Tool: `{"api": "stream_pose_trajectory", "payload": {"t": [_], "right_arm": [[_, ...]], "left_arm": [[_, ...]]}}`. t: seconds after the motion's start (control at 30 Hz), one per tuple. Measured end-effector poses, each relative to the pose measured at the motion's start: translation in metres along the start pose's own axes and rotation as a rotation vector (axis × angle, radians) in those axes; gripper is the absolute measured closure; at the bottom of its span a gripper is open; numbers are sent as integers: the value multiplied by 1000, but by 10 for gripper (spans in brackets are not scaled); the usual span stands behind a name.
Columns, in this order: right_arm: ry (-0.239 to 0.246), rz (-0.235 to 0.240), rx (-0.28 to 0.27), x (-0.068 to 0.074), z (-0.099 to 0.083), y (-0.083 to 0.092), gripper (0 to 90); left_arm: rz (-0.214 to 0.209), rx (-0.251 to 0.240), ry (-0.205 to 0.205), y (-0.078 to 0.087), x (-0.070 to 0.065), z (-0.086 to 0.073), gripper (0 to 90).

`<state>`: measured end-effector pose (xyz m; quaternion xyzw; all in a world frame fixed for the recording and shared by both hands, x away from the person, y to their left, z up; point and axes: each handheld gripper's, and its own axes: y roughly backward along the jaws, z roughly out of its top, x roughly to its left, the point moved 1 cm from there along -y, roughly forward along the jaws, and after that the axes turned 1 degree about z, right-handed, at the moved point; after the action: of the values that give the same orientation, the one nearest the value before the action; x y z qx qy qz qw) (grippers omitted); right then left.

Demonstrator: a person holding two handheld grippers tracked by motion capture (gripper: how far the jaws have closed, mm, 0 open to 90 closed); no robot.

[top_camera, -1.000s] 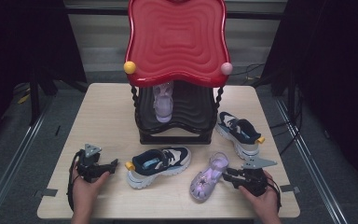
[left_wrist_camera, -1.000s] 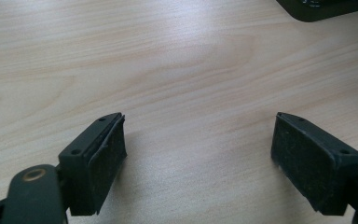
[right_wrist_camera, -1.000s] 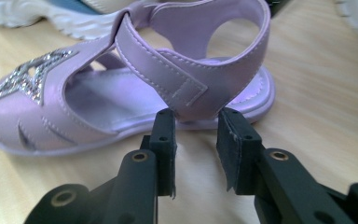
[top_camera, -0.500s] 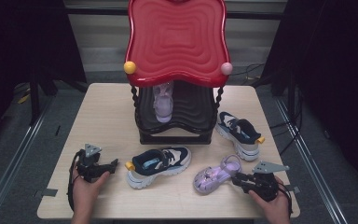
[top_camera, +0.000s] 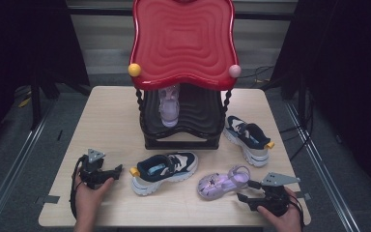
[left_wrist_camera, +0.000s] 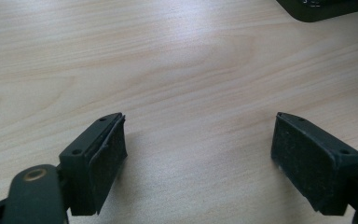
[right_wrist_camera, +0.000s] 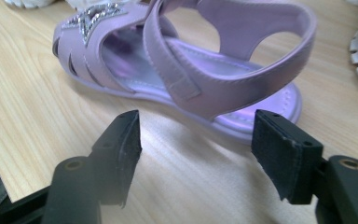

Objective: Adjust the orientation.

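Two sets of tongs are in my hands, and neither is gripping anything. The right tongs (top_camera: 245,190) have just been opening: their pads stand spread with only bare table between them, and the purple sandal (top_camera: 222,182) lies just beyond their tips. It rests flat on its sole near the front right of the table (top_camera: 111,121), heel strap towards me. The left tongs (top_camera: 116,173) are also released, low over bare wood at the front left, close to the toe of a navy sneaker (top_camera: 164,171).

I judge the step in hand to be taking a fresh hold on this sandal so it can join the matching sandal (top_camera: 169,106) on the lower shelf of the rack (top_camera: 198,121).

To do it well, I would slide the right tongs forward until the back strap (right_wrist_camera: 242,100) sits well between the pads, not at their very tips. The strap looks soft, so I would rather pinch strap and heel edge of the sole together. Closing should be slow, or the light shoe may skid. I would lift straight up before swinging towards the rack, keeping clear of the other sneaker (top_camera: 249,140) on the right and of the red top overhanging the shelf.
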<state>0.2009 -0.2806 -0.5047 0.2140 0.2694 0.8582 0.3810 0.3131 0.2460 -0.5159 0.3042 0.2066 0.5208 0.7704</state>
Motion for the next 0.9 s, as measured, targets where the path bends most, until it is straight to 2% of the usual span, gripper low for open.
{"api": "stream_pose_trajectory", "payload": {"t": [0.1,0.23,0.3,0.5,0.6,0.73,0.9], "right_arm": [[5,-30,-15,-5,1,2,254],[20,5,-5,-13,4,-4,219],[47,-15,4,-16,7,-9,201],[31,-4,21,-26,13,-22,170],[36,17,3,-29,13,-25,158],[17,25,2,-29,14,-24,164],[28,7,10,-22,10,-20,189]], "left_arm": [[0,-2,4,0,0,0,176],[0,-3,4,0,0,0,176],[0,-3,4,0,0,0,176],[-1,-2,5,0,0,0,176],[-1,-2,4,0,0,0,175],[-1,-3,5,0,0,0,176],[-1,-2,5,0,0,0,175]]}}
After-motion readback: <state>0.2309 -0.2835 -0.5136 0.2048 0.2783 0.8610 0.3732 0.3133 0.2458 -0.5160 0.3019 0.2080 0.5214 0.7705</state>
